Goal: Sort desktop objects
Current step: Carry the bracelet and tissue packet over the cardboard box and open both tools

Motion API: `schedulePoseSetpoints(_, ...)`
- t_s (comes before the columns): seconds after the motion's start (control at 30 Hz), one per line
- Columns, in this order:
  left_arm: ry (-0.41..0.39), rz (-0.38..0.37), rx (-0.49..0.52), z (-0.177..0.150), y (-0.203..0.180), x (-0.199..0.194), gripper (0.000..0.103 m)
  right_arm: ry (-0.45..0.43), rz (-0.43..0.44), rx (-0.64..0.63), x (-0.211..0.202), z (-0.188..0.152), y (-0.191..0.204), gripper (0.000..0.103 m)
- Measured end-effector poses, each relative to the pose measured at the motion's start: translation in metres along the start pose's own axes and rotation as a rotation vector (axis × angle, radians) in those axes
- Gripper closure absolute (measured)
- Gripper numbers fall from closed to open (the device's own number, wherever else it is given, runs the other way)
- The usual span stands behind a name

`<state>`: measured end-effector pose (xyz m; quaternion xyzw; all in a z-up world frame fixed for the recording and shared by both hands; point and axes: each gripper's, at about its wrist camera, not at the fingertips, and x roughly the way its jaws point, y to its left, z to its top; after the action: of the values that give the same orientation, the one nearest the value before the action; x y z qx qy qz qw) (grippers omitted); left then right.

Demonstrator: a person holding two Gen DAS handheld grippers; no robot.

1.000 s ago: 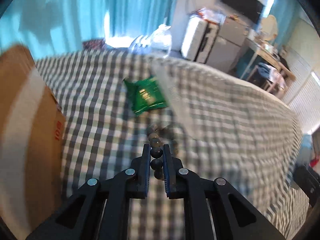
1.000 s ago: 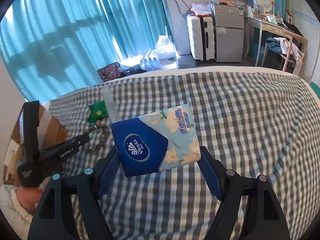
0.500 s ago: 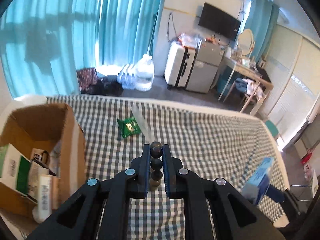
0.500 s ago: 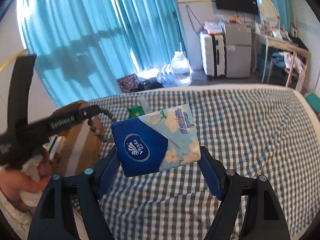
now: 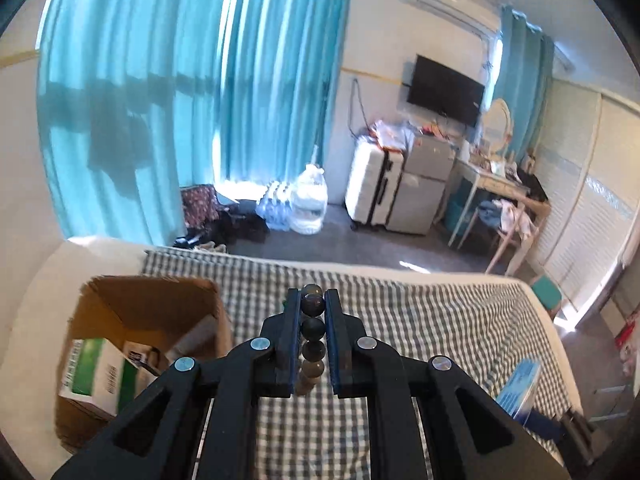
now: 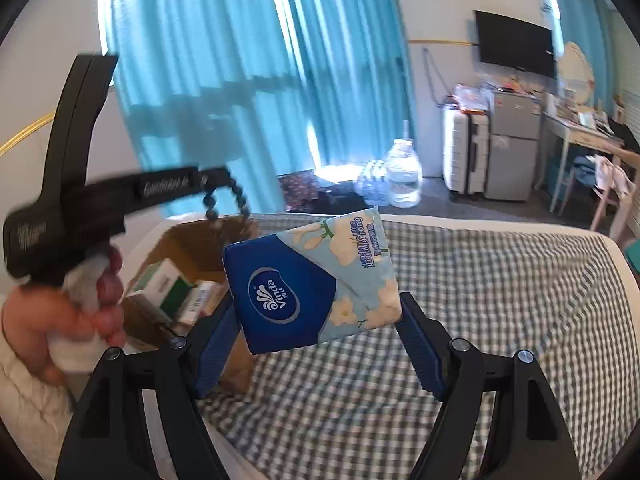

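Note:
My left gripper [image 5: 312, 305] is shut on a dark bead bracelet [image 5: 312, 328], held high above the checked cloth [image 5: 420, 320]. In the right wrist view the left gripper [image 6: 212, 180] shows at the left with the bracelet [image 6: 226, 202] dangling over the open cardboard box [image 6: 188, 248]. My right gripper [image 6: 318, 312] is shut on a blue and floral Vinda tissue pack [image 6: 312, 276], raised above the cloth [image 6: 480, 300]. The tissue pack also shows at the right edge of the left wrist view [image 5: 518, 388].
The cardboard box [image 5: 132, 308] sits at the left end of the cloth and holds a green and white carton [image 5: 92, 372] and other packs. Beyond the table are blue curtains [image 5: 200, 100], water bottles [image 5: 308, 204], a suitcase [image 5: 372, 188] and a desk [image 5: 496, 184].
Both grippers have risen and tilted up with their loads. The left gripper with the bracelet moved left over the cardboard box. The green packet is out of sight.

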<state>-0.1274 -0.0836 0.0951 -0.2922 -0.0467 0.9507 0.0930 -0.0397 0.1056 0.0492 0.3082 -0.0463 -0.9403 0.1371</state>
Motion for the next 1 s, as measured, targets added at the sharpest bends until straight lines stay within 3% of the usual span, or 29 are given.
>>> schedulePoseSetpoints(0.23,-0.057,0.065,-0.013,0.034,0.057,-0.022,0.092,0.023,0.126,-0.069,0.027,0.011,0.065,0.027)
schedulePoseSetpoints(0.43,-0.047,0.135,-0.036,0.040,0.113,-0.011,0.092,0.072,0.197,-0.129,0.065,0.013,0.104,0.027)
schedulePoseSetpoints(0.83,0.106,0.214,-0.119,0.011,0.207,0.067,0.092,0.208,0.241,-0.149,0.176,0.014,0.135,0.026)
schedulePoseSetpoints(1.0,0.157,0.225,-0.114,0.002,0.226,0.095,0.090,0.238,0.231,-0.133,0.207,0.018,0.137,0.020)
